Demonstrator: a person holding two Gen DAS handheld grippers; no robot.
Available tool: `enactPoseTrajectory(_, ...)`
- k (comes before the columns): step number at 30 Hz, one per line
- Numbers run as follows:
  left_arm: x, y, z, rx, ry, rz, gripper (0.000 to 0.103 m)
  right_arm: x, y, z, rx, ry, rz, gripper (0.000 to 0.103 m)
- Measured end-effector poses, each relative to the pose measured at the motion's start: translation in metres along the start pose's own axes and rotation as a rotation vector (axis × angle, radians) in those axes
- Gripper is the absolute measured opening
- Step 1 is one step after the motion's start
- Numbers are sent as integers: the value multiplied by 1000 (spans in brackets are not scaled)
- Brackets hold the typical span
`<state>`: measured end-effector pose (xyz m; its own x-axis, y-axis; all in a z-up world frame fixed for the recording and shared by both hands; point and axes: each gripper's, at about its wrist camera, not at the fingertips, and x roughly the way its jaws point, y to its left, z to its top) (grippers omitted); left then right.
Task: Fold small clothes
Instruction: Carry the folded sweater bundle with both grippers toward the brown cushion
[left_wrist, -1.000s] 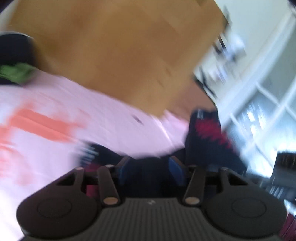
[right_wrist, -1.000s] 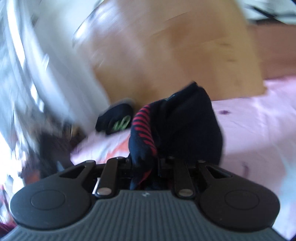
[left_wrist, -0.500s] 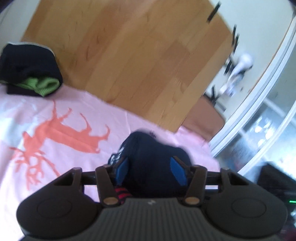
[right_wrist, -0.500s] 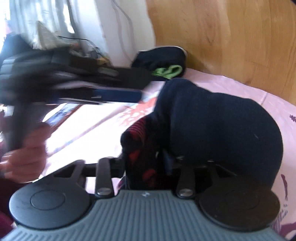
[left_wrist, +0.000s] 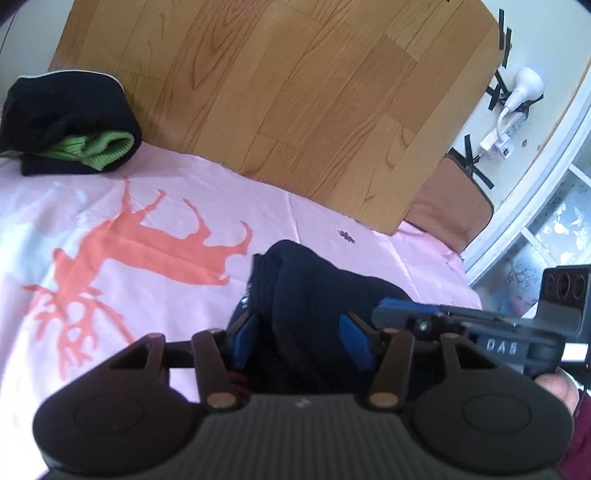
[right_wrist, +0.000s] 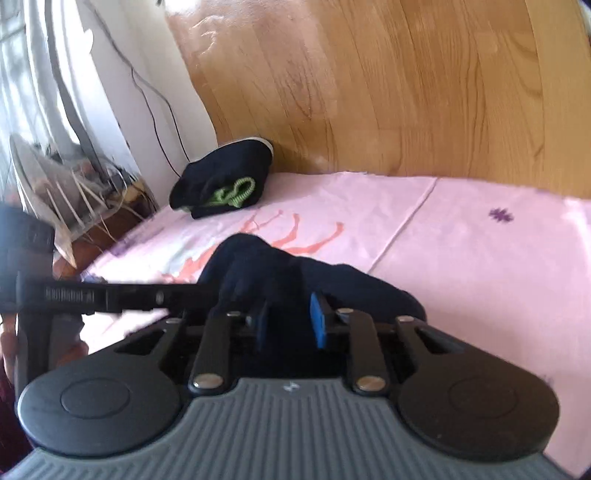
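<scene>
A dark navy sock with red stripes (left_wrist: 314, 291) lies bunched on the pink sheet (left_wrist: 147, 192), right in front of both grippers. My left gripper (left_wrist: 301, 339) has its blue pads spread around the sock's near end, jaws open. My right gripper (right_wrist: 290, 325) also has its blue pads apart over the sock (right_wrist: 280, 273). The right gripper also shows in the left wrist view (left_wrist: 480, 332), reaching in from the right. The left gripper also shows in the right wrist view (right_wrist: 110, 295), coming in from the left. The sock's lower part is hidden behind the gripper bodies.
A folded dark garment with green trim (left_wrist: 70, 129) lies at the sheet's far left corner, also in the right wrist view (right_wrist: 225, 181). A wooden headboard (left_wrist: 277, 92) stands behind the bed. Cables and a cluttered rack (right_wrist: 66, 177) are left of the bed.
The sock was held up off the bed in the right gripper; now it rests on the sheet. The right gripper's pads have opened. Both grippers have come low and close together.
</scene>
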<state>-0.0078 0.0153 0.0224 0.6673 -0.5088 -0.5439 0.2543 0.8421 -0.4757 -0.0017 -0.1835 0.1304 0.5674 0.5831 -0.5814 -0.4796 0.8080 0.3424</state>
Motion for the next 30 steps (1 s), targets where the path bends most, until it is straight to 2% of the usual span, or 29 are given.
enactPoseTrajectory(2,-14,3,1,0,-34,22,81,-15,1,1,4,-38,25,31)
enactPoseTrajectory(3,-22,5,1,3,-59,39,103,-22,-3,5,19,-74,40,42)
enactPoseTrajectory(4,-27,8,0,0,-75,50,103,-39,-7,2,43,-119,45,52)
enactPoseTrajectory(5,-27,12,1,-8,-59,46,103,-49,-13,0,61,-158,36,72)
enactPoseTrajectory(6,-25,16,2,-21,-31,31,103,-57,-20,-5,76,-188,22,80)
enactPoseTrajectory(7,-20,21,2,-43,2,8,103,-66,-26,-13,96,-197,8,81)
enactPoseTrajectory(9,-8,29,2,-91,67,-41,103,-70,-38,-27,156,-158,19,83)
enactPoseTrajectory(14,24,40,-9,-179,191,-150,103,-56,-60,-59,336,-47,119,84)
enactPoseTrajectory(16,25,39,-16,-178,173,-166,103,-46,-60,-66,372,-22,159,86)
enactPoseTrajectory(18,24,35,-21,-171,154,-180,102,-30,-60,-66,423,-8,242,86)
enactPoseTrajectory(20,25,31,-26,-169,131,-176,101,-23,-46,-57,362,-22,222,87)
enactPoseTrajectory(22,28,24,-24,-149,125,-139,93,-16,-44,-52,374,-30,227,78)
enactPoseTrajectory(23,32,20,-21,-150,134,-126,91,-18,-44,-47,373,-42,236,71)
enactPoseTrajectory(24,36,17,-17,-168,146,-144,89,-21,-45,-43,359,-51,242,66)
enactPoseTrajectory(26,49,5,-1,-189,159,-208,82,-34,-49,-34,310,-104,230,64)
enactPoseTrajectory(30,96,-66,48,-49,154,-238,80,-78,-95,-12,311,-251,193,63)
